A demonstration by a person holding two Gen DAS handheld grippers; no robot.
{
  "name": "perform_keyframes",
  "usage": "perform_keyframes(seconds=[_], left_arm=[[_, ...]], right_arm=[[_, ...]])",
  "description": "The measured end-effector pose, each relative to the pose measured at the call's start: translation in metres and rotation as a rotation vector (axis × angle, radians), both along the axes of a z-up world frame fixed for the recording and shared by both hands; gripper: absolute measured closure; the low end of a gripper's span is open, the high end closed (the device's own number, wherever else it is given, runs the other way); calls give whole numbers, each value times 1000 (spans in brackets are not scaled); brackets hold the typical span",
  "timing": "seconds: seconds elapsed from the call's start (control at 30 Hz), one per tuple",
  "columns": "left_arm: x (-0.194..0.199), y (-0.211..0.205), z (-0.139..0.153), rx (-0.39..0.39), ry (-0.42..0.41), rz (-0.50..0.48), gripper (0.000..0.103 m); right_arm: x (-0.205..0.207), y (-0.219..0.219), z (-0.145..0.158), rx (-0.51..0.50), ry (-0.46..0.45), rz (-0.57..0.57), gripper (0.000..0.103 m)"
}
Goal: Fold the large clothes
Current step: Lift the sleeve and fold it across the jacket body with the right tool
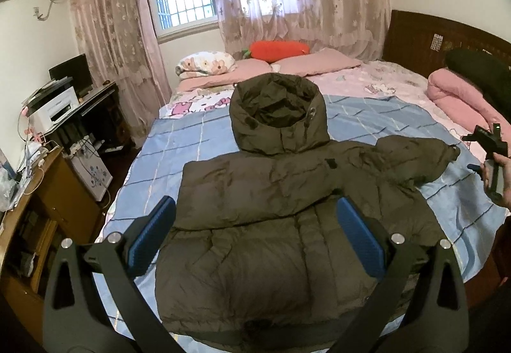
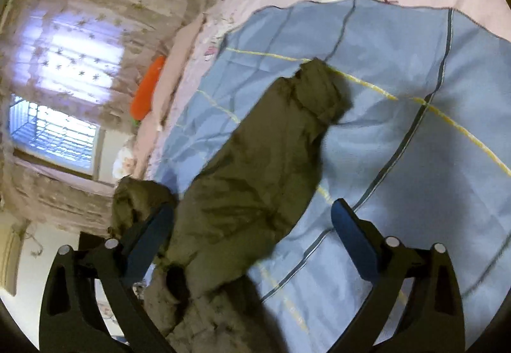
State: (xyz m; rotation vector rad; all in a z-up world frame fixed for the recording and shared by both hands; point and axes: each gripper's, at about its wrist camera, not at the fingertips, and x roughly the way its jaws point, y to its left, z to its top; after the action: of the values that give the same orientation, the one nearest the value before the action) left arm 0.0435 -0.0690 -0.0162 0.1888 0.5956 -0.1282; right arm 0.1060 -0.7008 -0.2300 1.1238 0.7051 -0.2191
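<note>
- Zero readable brands or text on our side; a round badge on the hood and a dark patch on the chest are too small to read.
- Olive puffer jacket lies flat on the blue plaid sheet on the bed, hood toward the pillows.
- Left gripper hovers over the jacket body, jaws spread wide, holding nothing.
- Right gripper jaws wide apart too, nothing clamped; the sleeve runs between them.
- Only the left view shows the desk with printer, the whole jacket, and the right gripper in hand at the bed's far edge.
- Right view is tilted and blurred; it shows the sleeve cuff close up.
</note>
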Motion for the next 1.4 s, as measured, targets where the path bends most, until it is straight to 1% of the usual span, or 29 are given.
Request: perform_keyframes(seconds=[0.03, 0.1, 0.13, 0.2, 0.27, 0.33, 0.37, 0.43, 0.5, 0.63, 0.67, 0.73, 0.77, 0.83, 0.87, 0.93, 1.03, 1.07, 1.2, 1.23, 1.3, 1.4], left_arm=[[1, 0, -2, 2, 5, 0, 2], [5, 0, -5, 5, 18, 3, 2], [7, 0, -7, 6, 24, 4, 2], [11, 1, -9, 7, 33, 7, 2], [15, 3, -11, 7, 41, 10, 2], [19, 4, -13, 7, 50, 18, 2], [21, 4, -15, 9, 55, 20, 2], [25, 5, -20, 18, 69, 25, 2], [29, 5, -25, 27, 86, 29, 2], [34, 7, -33, 33, 113, 35, 2], [35, 7, -34, 33, 120, 35, 2], [36, 8, -35, 34, 123, 35, 2], [37, 8, -35, 36, 124, 34, 2], [37, 7, -36, 39, 125, 32, 2], [37, 8, -38, 43, 128, 31, 2], [38, 8, -40, 49, 133, 27, 2], [38, 7, -40, 47, 132, 25, 2], [38, 8, -41, 46, 129, 23, 2], [36, 9, -39, 45, 112, 20, 2], [34, 9, -37, 44, 109, 20, 2], [31, 13, -35, 44, 98, 22, 2], [29, 19, -31, 29, 91, 33, 2]], right_arm=[[8, -2, -8, -3, 22, 7, 11], [19, -6, -21, -10, 48, 24, 13], [26, -7, -28, -22, 67, 33, 16], [34, -14, -36, -26, 77, 26, 19], [40, -23, -43, -15, 60, 4, 21], [47, -29, -49, 13, 21, -9, 24], [50, -31, -52, 23, 16, -12, 25], [57, -35, -58, 34, 3, -16, 31], [63, -37, -63, 22, 8, -28, 33], [79, -41, -68, -3, 16, -13, 43], [85, -42, -68, -24, 31, -11, 45], [92, -45, -71, -39, 57, -17, 57], [93, -46, -72, -42, 50, -20, 60], [94, -47, -67, -91, 23, -40, 74], [94, -48, -67, -97, 19, -46, 76], [96, -48, -65, -121, 0, -48, 85], [102, -40, -53, -228, 8, -33, 91], [104, -39, -48, -248, 4, -41, 92], [105, -36, -15, -327, -48, -83, 93], [104, -33, -1, -358, -75, -84, 94], [105, -27, 18, -391, -101, -69, 94], [106, -13, 44, -463, -110, -40, 94]])
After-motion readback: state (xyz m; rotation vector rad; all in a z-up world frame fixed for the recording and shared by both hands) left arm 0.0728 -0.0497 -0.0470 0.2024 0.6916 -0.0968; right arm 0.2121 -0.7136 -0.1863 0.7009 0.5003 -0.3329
